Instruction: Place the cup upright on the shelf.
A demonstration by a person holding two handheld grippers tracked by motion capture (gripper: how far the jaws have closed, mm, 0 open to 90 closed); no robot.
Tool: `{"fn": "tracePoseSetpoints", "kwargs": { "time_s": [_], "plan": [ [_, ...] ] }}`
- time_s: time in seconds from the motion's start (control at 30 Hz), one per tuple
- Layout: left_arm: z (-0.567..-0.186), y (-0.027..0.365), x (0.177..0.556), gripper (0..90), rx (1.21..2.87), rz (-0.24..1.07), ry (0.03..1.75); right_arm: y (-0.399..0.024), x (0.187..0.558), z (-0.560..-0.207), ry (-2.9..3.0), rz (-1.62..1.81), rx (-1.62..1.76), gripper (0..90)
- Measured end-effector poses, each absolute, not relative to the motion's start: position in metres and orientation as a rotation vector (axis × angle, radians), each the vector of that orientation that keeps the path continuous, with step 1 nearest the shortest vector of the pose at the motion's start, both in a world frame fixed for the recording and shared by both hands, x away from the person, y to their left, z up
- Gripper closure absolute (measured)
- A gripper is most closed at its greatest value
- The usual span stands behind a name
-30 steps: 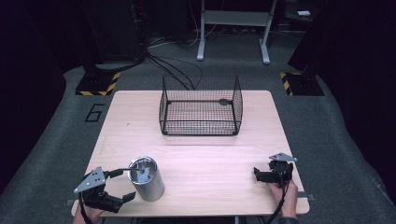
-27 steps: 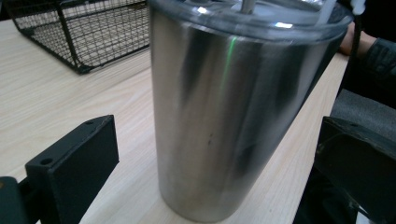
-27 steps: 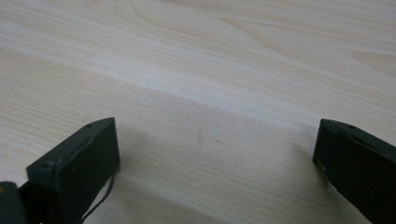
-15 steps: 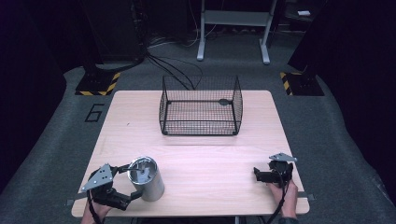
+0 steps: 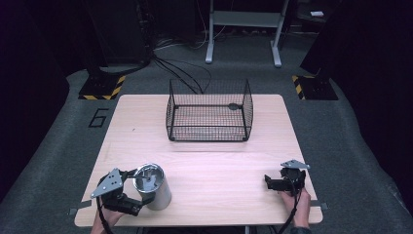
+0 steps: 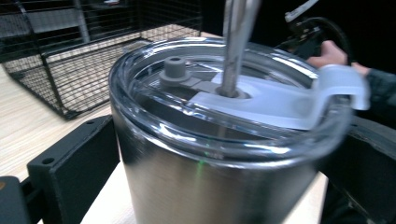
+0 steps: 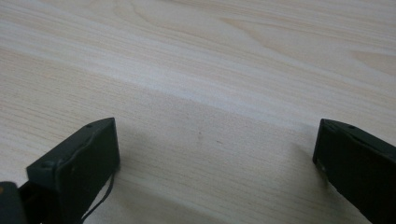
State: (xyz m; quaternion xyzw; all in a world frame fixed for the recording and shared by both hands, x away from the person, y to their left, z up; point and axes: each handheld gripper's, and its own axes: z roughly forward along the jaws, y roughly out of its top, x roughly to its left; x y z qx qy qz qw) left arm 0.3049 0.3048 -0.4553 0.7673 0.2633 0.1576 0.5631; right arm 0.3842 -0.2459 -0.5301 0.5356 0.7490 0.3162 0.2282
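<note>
**Seating the grasp on the steel tumbler**

High view: the steel tumbler (image 5: pixel 152 186) stands upright near the front left corner of the table (image 5: pixel 219 170), its clear lid facing up. The left gripper (image 5: pixel 138 191) reaches in from the left with one jaw on each side of the tumbler's body, around it rather than beside it. The wire basket (image 5: pixel 209 111) sits well apart at the far middle of the table, and looks the likely destination. The right gripper (image 5: pixel 271 181) rests low near the front right edge, held by a hand (image 5: pixel 298 201), well apart from everything else.

Left gripper view: the tumbler (image 6: pixel 210 177) sits between the two black jaws, its clear lid (image 6: pixel 224 98) and metal straw (image 6: pixel 236 46) close to the lens. The left jaw appears to touch the wall; the right jaw lies just beside it, partly hidden by the lid rim, so I cannot tell whether the grip has fully closed on the tumbler. The smooth steel is likely slippery, so the squeeze should be firm and land on the body below the lid, not on the rim, which could pop loose. Keeping the tumbler upright during the lift should stop the straw from swinging. The basket (image 6: pixel 70 60) shows behind, with the other hand (image 6: pixel 327 51) farther off.

Right gripper view: the right gripper (image 7: pixel 215 154) has its jaws spread wide over bare wood, holding nothing. It is best kept parked there, clear of the path to the basket.
</note>
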Motion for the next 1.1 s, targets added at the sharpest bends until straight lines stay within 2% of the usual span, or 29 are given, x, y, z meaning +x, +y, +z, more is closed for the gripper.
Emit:
{"fn": "tracePoseSetpoints", "kwargs": {
  "time_s": [0.1, 1.1],
  "plan": [
    [-0.4564, 0.3013, 0.3043, 2.6, 1.803, 0.392, 0.619, -0.2458, 0.3842, -0.5301, 2.062, 0.871, 1.475, 0.0],
    [-0.4582, 0.2962, 0.2991, 3.8, 1.783, 0.429, 0.619, -0.2459, 0.3841, -0.5301, 2.063, 0.870, 1.473, 0.0]
  ]
}}
